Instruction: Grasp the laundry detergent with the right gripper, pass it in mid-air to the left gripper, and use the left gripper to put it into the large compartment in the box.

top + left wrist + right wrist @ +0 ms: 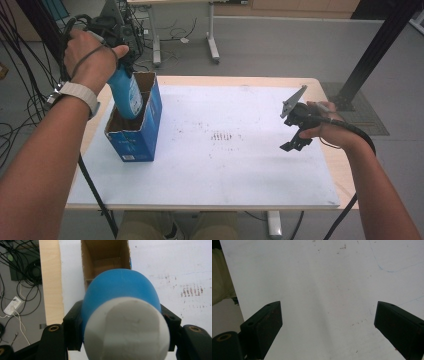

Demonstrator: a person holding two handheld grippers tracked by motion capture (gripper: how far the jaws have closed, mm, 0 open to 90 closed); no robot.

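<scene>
A blue bottle [126, 95] with a white cap [126, 327] hangs tilted, its lower end inside an open blue cardboard box [137, 142] on the left of the table. My left gripper [122, 61] is shut on the bottle's upper part, and the hand covers most of the gripper. In the left gripper view both jaws press the blue bottle [122, 287] from the sides, above the box's brown interior [107, 252]. My right gripper [296, 142] hovers over the right side of the white table sheet [225, 165]. It is open [328, 320], with nothing between its jaws.
The box stands near the table's left edge, with pale wood showing beside the sheet [48, 285]. Cables [30, 95] trail on the floor at the left. Another table's legs [212, 45] stand behind, and a black post [370, 55] rises at the back right.
</scene>
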